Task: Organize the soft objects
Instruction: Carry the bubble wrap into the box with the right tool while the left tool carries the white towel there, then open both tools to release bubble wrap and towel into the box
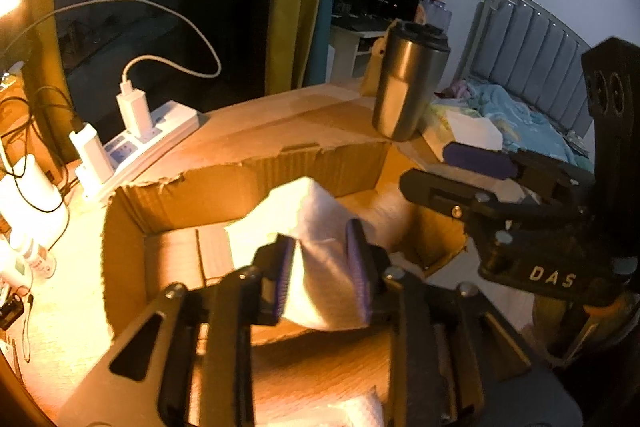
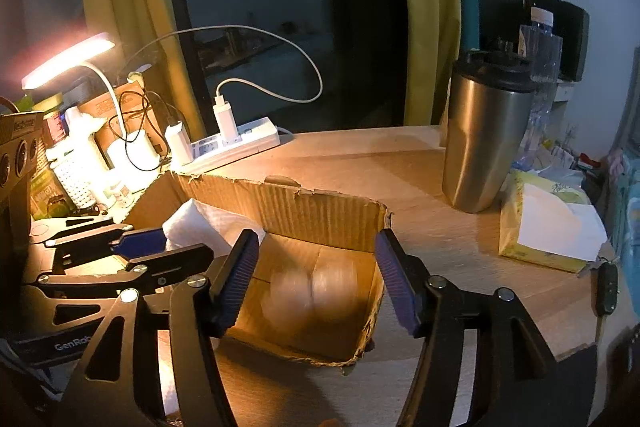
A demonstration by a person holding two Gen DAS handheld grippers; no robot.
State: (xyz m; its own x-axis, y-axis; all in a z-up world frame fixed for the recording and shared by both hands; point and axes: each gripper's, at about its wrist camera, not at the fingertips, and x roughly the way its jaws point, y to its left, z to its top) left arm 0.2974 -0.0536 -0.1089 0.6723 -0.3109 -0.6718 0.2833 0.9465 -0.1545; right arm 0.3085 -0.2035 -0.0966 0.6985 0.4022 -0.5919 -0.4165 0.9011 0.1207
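Cloth (image 1: pixel 320 259), seemingly, in left gripper (image 1: pixel 322 277)

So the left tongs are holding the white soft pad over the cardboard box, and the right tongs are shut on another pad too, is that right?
Not quite. The left tongs do hold the white soft pad over the cardboard box, but the right tongs are open and grip nothing. The right wrist view shows their fingers spread wide above the box, with only a blurred pale object lying inside it.

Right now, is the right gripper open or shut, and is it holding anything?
Open and empty. The right gripper has its fingers spread wide above the cardboard box, nothing between them; a blurred pale object lies in the box below.
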